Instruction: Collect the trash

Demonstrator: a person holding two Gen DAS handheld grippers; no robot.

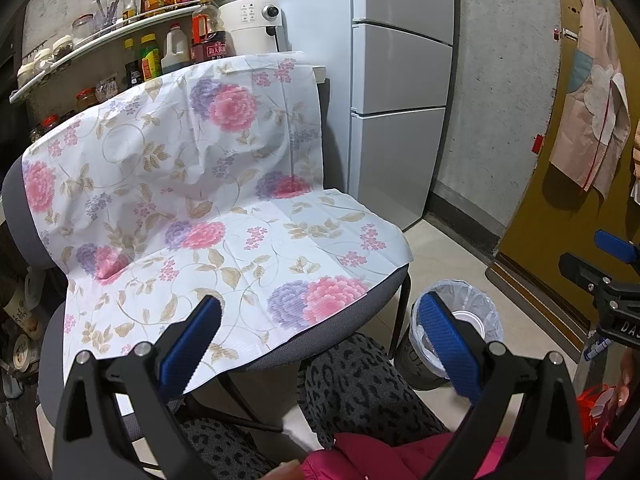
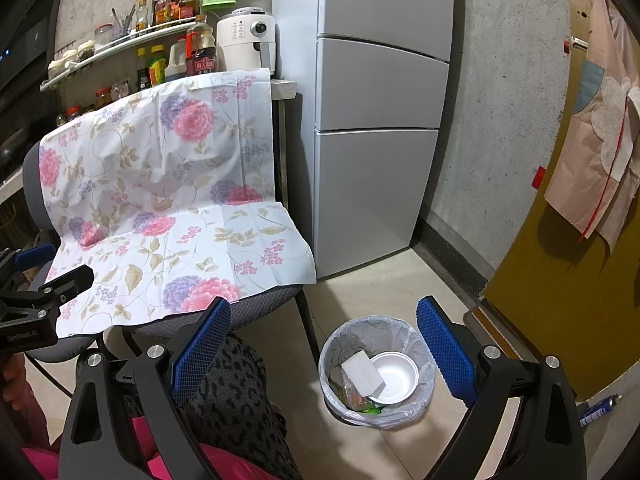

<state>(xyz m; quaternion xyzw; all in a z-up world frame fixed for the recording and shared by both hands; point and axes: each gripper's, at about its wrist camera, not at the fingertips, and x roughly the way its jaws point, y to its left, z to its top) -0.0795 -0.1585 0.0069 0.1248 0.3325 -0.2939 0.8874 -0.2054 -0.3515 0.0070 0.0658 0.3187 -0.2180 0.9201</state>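
Trash: a white bowl (image 2: pixel 394 376) and a flat white box (image 2: pixel 362 372) lay inside the lined bin (image 2: pixel 424 384), over some green scraps.
Bin position: on the floor tiles, just beside the chair (image 2: pixel 264 308) leg, near the fridge (image 2: pixel 380 120).
Handling: bowl and box looked light, thin and crushable; a rim or edge would likely suit a pinch best.
Right gripper (image 2: pixel 324 348): fingers spread wide, empty, above the bin.
Left gripper (image 1: pixel 320 344): fingers apart, empty, facing the floral cloth (image 1: pixel 200 184) on the chair.
Seat: no trash seen on it.
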